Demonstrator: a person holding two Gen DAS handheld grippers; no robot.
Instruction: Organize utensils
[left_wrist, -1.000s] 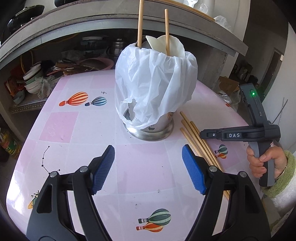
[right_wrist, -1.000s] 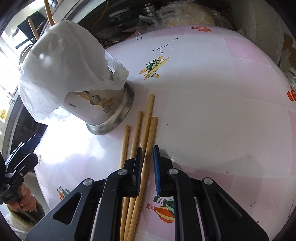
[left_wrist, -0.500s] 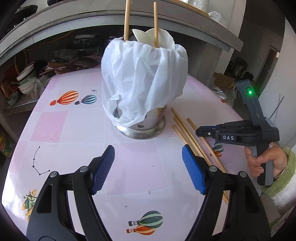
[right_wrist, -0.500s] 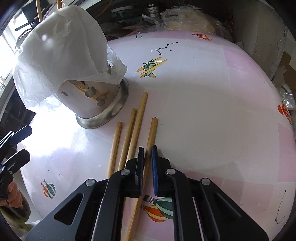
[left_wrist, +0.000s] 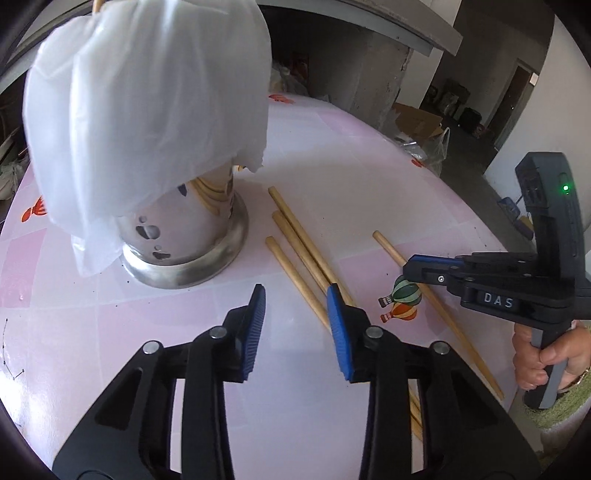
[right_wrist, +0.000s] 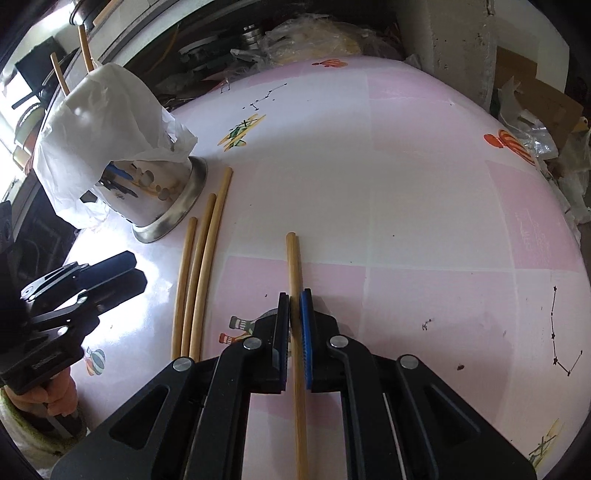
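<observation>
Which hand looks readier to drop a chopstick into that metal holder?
The right: its claw is already shut on one chopstick. The left claw is closing with nothing between its pads.

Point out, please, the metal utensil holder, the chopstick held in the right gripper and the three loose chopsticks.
Metal utensil holder (left_wrist: 184, 266): left wrist view, its flared base rim.
Held chopstick (right_wrist: 293, 266): right wrist view, shaft ahead of the pads.
Three loose chopsticks (right_wrist: 197, 266): right wrist view, the middle one's shaft.

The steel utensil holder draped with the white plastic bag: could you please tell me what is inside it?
Two wooden chopsticks stick out above the white plastic bag over the steel utensil holder. The bag hides the rest of the contents.
</observation>
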